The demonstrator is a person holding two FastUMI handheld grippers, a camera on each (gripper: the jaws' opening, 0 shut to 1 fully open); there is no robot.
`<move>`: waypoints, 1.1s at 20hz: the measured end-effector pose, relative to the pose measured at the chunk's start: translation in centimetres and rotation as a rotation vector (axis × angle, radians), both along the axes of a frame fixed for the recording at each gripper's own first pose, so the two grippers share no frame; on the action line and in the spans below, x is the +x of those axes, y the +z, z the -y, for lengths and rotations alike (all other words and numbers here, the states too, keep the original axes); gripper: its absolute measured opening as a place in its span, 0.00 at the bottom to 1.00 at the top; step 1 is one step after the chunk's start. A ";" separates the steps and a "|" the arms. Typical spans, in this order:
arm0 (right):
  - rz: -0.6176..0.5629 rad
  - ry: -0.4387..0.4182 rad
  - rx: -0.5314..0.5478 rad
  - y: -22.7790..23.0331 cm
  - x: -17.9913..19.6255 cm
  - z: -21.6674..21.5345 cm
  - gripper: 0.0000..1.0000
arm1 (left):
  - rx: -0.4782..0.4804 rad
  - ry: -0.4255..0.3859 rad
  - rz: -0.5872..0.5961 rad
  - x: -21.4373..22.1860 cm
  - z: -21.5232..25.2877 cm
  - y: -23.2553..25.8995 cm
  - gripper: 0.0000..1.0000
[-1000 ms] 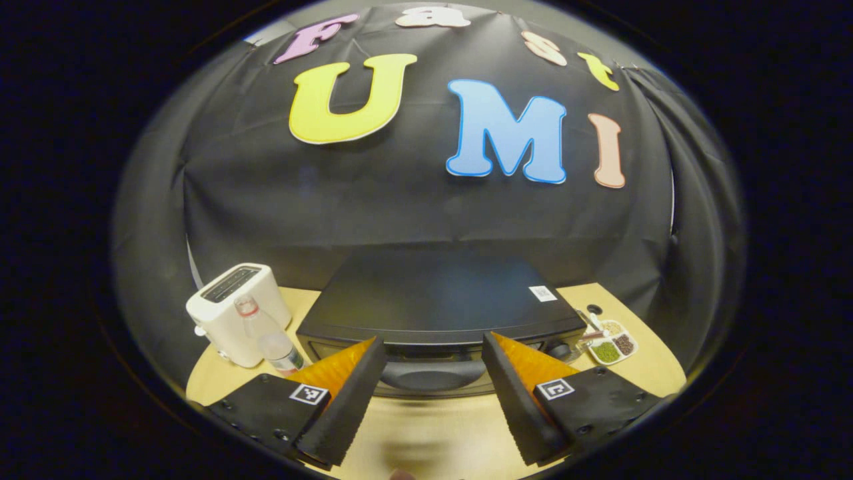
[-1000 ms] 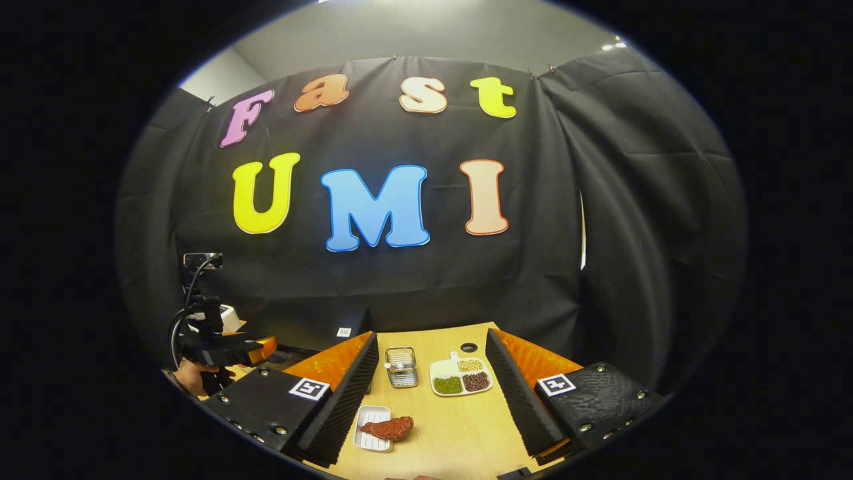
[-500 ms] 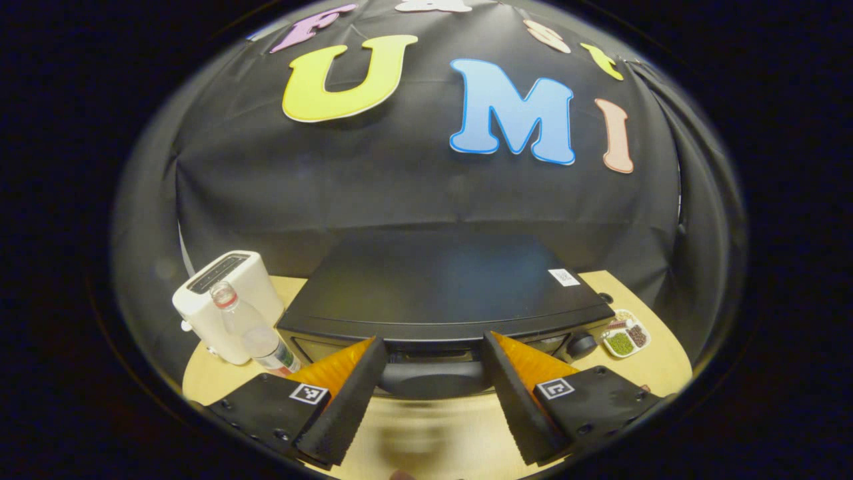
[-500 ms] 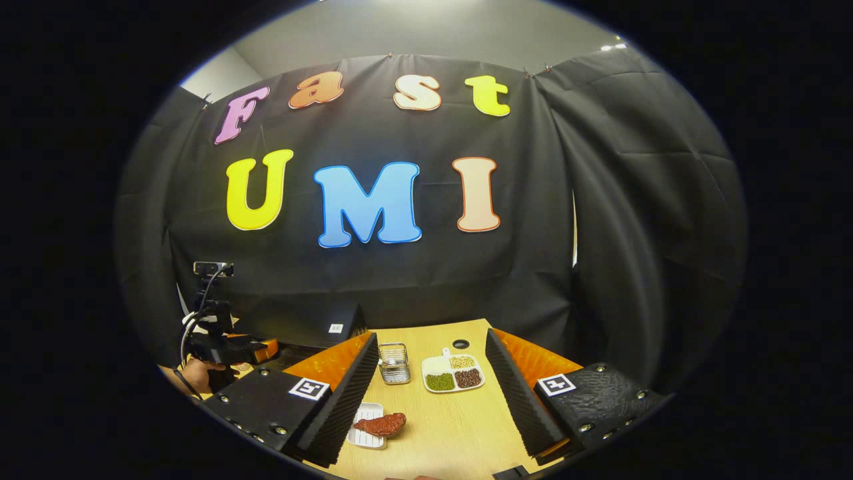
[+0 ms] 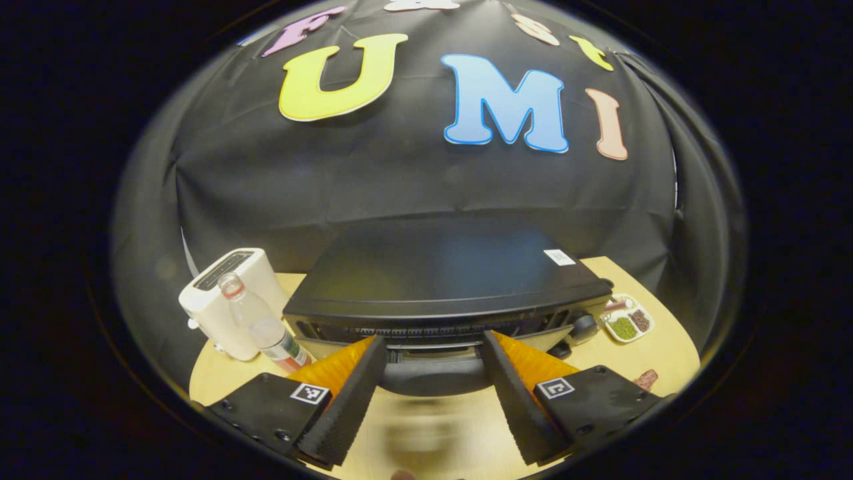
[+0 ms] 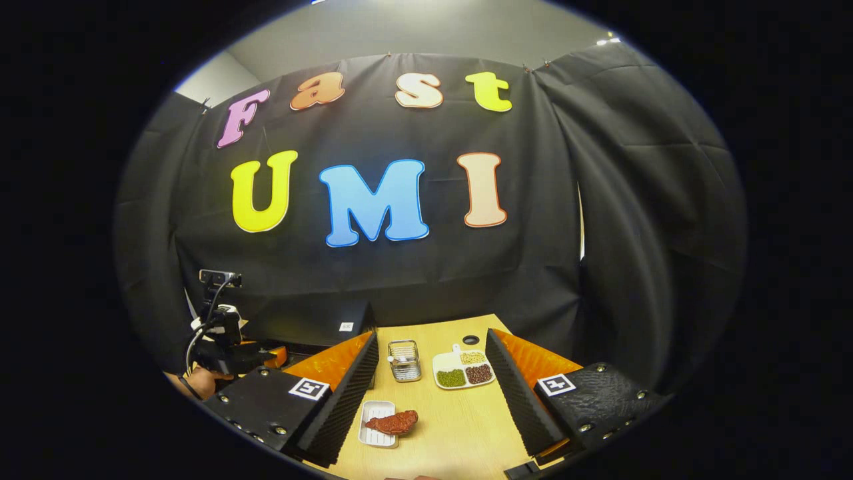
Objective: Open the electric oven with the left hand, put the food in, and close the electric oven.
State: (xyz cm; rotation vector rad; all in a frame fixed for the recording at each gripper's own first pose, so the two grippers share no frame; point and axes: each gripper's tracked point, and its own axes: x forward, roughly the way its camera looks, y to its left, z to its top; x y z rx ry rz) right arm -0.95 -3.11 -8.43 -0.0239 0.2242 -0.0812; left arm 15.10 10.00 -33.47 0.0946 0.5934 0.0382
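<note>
Your left gripper (image 5: pixel 432 380) gapes wide, ribbed foam pads flanking the matte black oven's (image 5: pixel 440 283) rounded handle (image 5: pixel 432 375) at lower centre; your right gripper (image 6: pixel 432 393) likewise gapes above the red meat (image 6: pixel 392 422).

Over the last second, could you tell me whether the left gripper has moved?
Yes: the left gripper has advanced toward the black electric oven, which looms larger.

Left gripper (image 5: pixel 432 363), fingers wide, faces the oven handle (image 5: pixel 432 373); bottle (image 5: pixel 266 330) and toaster (image 5: pixel 226 303) crowd its left. Ahead of the right gripper (image 6: pixel 433 380), bare tabletop (image 6: pixel 460 427), with steak (image 6: pixel 393 422) and basket (image 6: pixel 404 360) left of centre.
</note>
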 end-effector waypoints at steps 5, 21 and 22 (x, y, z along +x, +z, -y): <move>0.001 0.023 0.000 0.2 -0.1 -0.7 0.98 | -0.007 -0.005 -0.024 -2.3 0.1 -0.6 0.97; -0.009 0.031 -0.041 0.3 -1.7 -0.7 0.98 | -0.010 0.019 -0.082 -8.0 0.5 -4.6 0.97; -0.014 0.032 -0.043 0.1 -1.8 -0.7 0.98 | -0.003 0.017 -0.091 -8.5 0.5 -5.0 0.97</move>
